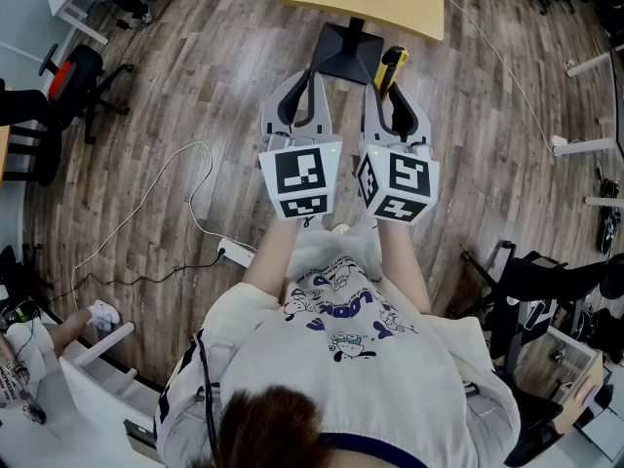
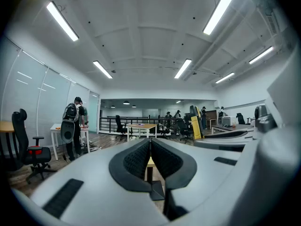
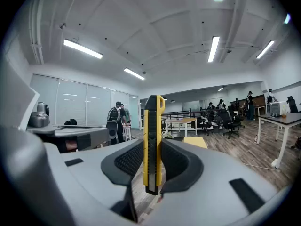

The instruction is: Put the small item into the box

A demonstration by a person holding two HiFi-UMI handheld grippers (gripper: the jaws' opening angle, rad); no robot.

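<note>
Yellow utility knife (image 3: 153,142) sits between the right gripper's (image 1: 394,100) two jaws, clamped. In the right gripper view it stands upright, narrow edge to the camera. One ribbed black pad (image 3: 129,161) presses on each flat side. Its lower end sits level with the pads, and its upper end rises well clear of the fingertips. In the head view the knife's yellow and black end pokes out past the fingertips, over the floor and just short of a black table foot (image 1: 343,55).

Left gripper (image 2: 150,145) is just beside the right one, at about the same height and pointing the same way. Its pads (image 2: 136,159) are pressed together at the tips with nothing between them.

Both grippers are held out in front of the person's chest, and each marker cube (image 1: 302,178) faces the head camera. Below them is a wooden plank floor (image 1: 195,86). A white cable (image 1: 146,203) runs across it to a power strip (image 1: 234,253) near the person's left side.

Yellow tabletop (image 1: 414,3) is ahead, at the top edge of the head view. Office chairs and desks stand around the room, with people far off in both gripper views. No box can be made out in any view.
</note>
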